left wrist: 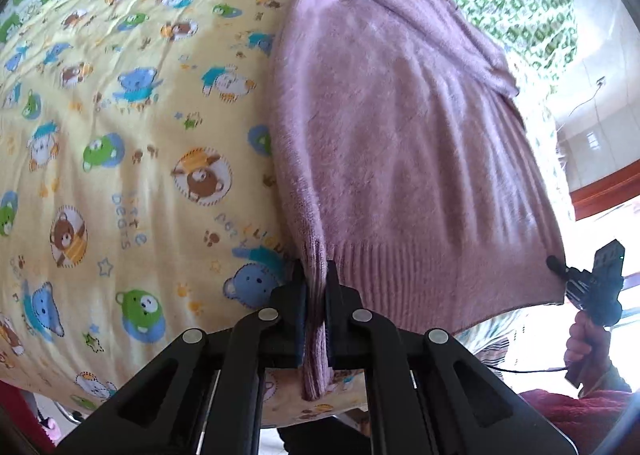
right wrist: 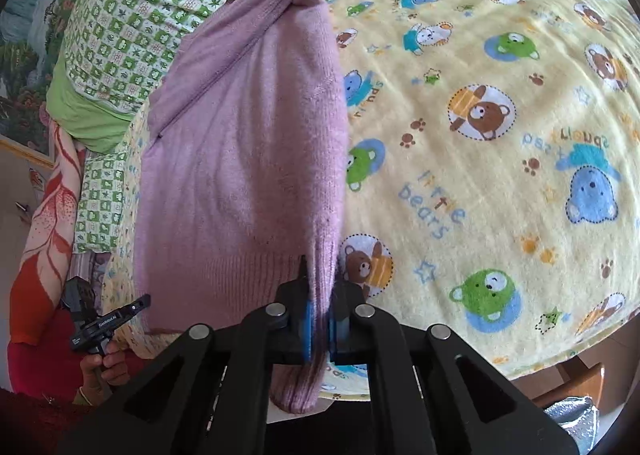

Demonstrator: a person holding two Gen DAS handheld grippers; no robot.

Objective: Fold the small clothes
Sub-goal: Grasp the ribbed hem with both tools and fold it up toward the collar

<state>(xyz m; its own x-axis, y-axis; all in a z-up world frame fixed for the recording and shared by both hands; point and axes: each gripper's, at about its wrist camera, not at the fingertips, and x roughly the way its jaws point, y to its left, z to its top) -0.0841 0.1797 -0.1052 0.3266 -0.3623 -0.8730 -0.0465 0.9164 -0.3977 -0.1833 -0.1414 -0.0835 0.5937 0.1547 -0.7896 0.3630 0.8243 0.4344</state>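
Between each tool's [left wrist: 316, 279] pads, sweater [left wrist: 400, 143] hem pinched

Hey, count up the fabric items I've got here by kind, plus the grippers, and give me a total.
Lilac sweaters: 1
Yellow bear-print sheets: 1
Green checked covers: 1
Grippers: 2, the left gripper and the right gripper, each shut on the sweater's ribbed hem
Total: 5

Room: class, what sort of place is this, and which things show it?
Probably a bedroom: a bear-print sheet covers a bed, a green checked quilt is heaped at its far end, and a pink sweater lies on it.
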